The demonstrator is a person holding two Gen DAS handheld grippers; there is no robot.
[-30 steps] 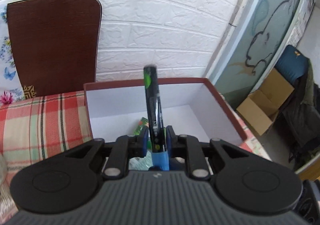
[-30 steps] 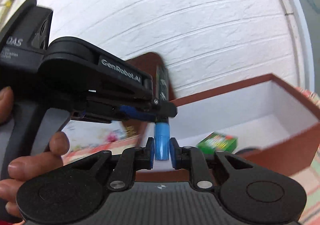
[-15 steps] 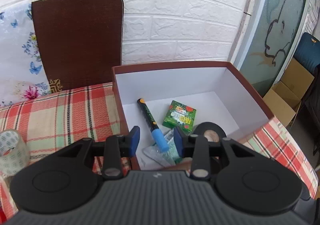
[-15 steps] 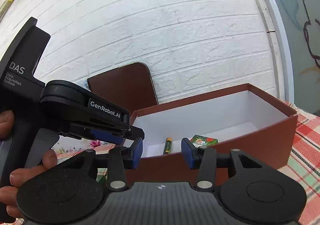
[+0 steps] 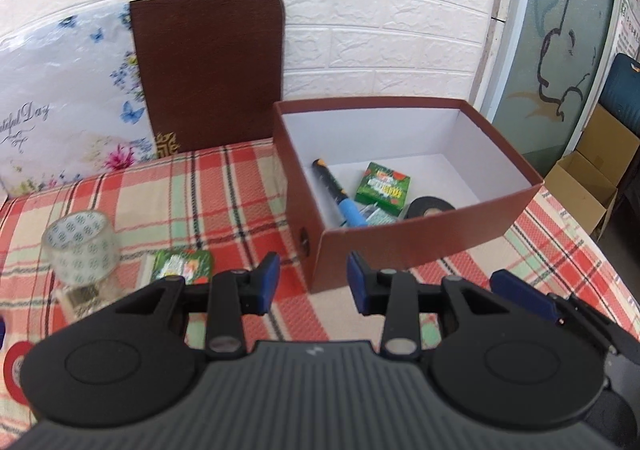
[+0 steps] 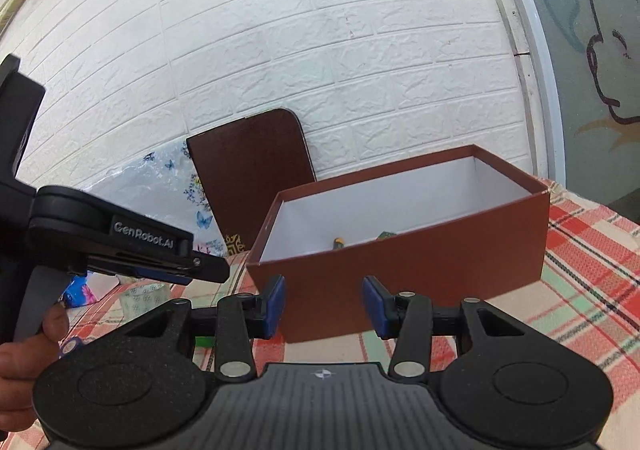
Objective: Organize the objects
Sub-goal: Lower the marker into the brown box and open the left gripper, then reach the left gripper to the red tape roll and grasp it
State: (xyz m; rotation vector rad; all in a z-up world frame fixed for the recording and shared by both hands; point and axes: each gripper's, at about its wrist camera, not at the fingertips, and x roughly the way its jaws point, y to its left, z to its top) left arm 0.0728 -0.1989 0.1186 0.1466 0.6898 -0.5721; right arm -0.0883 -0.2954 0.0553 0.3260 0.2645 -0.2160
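You can read "GenRobot.AI" on the left gripper (image 6: pixel 200 270) in the right wrist view. Cursive "…tiful Day" stands on the floral sheet (image 5: pixel 60 130); the green packets' print is illegible.

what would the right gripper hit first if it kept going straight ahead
Most likely the near outer wall of the brown box, which fills the gap ahead of the open right gripper; depth is hard to judge.

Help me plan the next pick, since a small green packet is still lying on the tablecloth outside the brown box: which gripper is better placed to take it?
Left, probably. The left gripper stands open and empty with the green packet just ahead. The right gripper, also open, faces the brown box.
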